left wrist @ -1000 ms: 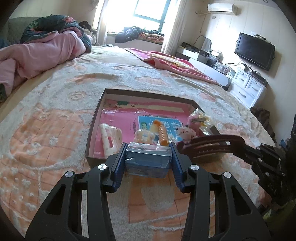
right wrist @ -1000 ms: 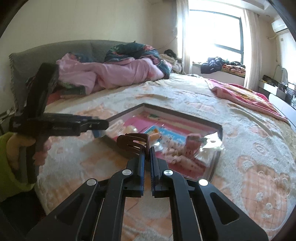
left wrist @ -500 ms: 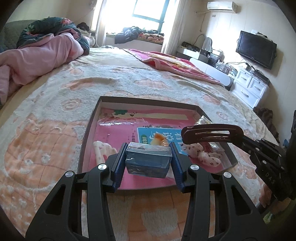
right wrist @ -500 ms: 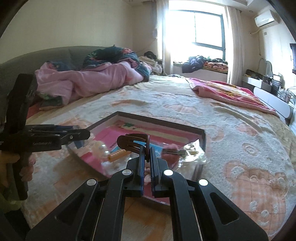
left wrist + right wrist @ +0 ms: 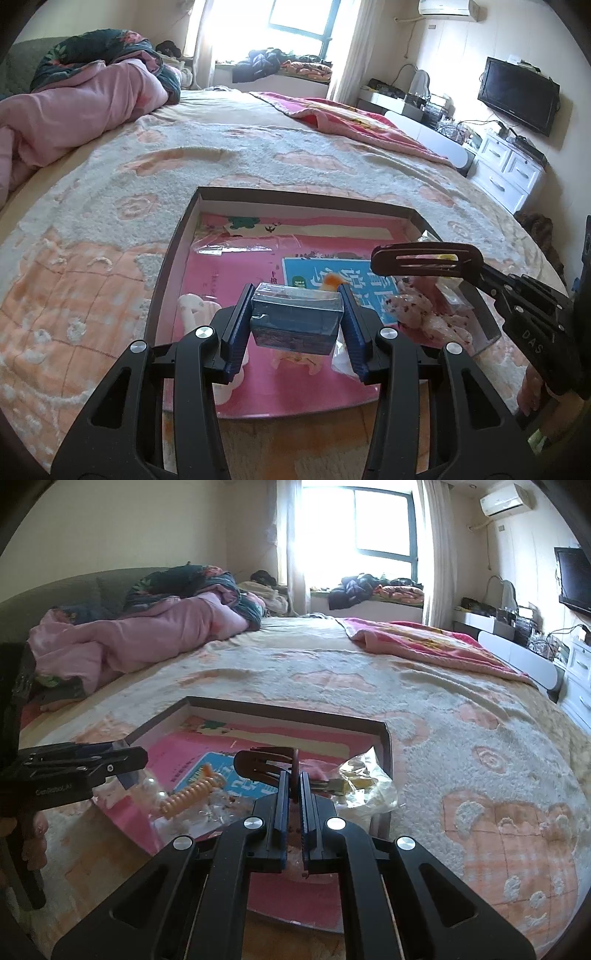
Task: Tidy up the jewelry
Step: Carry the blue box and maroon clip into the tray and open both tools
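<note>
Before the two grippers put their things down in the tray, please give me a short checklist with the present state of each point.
1. Left gripper holds the small clear box between its pads: ok.
2. Right gripper is shut on the dark brown hair clip: ok.
3. Both grippers are over the tray: ok.
4. Bare pink floor at the tray's far end for setting things down: ok.
5. Orange spiral hair tie and bagged items lie under the grippers, so a straight drop lands on them: not ok.
6. Whether the box lid is shut: cannot tell.
</note>
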Motion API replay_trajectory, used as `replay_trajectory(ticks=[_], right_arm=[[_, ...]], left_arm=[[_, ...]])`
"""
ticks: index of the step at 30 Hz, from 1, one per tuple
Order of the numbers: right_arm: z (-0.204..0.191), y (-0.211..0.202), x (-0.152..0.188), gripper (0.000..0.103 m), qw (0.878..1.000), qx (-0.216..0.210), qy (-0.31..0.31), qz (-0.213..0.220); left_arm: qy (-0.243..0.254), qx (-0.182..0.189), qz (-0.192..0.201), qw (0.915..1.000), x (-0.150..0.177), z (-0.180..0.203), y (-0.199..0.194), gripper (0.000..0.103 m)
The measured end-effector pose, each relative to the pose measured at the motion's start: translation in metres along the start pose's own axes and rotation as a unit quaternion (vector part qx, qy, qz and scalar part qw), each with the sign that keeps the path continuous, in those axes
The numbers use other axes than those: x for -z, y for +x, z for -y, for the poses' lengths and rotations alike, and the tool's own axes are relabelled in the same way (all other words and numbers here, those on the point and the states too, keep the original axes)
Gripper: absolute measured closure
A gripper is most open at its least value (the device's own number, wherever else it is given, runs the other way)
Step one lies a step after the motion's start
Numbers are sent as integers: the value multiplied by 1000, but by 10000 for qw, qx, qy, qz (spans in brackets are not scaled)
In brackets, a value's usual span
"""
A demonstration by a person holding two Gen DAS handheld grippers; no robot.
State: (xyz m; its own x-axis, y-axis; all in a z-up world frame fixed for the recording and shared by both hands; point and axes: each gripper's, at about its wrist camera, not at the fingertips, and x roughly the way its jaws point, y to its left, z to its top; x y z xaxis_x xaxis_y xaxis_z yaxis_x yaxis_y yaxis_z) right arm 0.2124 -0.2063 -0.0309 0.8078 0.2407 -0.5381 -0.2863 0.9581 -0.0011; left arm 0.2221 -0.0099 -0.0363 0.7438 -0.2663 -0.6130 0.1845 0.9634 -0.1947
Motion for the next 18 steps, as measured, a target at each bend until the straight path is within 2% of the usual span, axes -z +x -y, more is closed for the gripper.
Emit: replay_trajectory(ticks=[13,18], right_arm=[[-5,2,12,97,9988,-300,103,-366],[-6,-3,21,96,9976,-439,243,-479]], left_arm=[[10,-60,41,10000,-2,0,7,67],[26,-49,11,10000,-2,2,9,54]])
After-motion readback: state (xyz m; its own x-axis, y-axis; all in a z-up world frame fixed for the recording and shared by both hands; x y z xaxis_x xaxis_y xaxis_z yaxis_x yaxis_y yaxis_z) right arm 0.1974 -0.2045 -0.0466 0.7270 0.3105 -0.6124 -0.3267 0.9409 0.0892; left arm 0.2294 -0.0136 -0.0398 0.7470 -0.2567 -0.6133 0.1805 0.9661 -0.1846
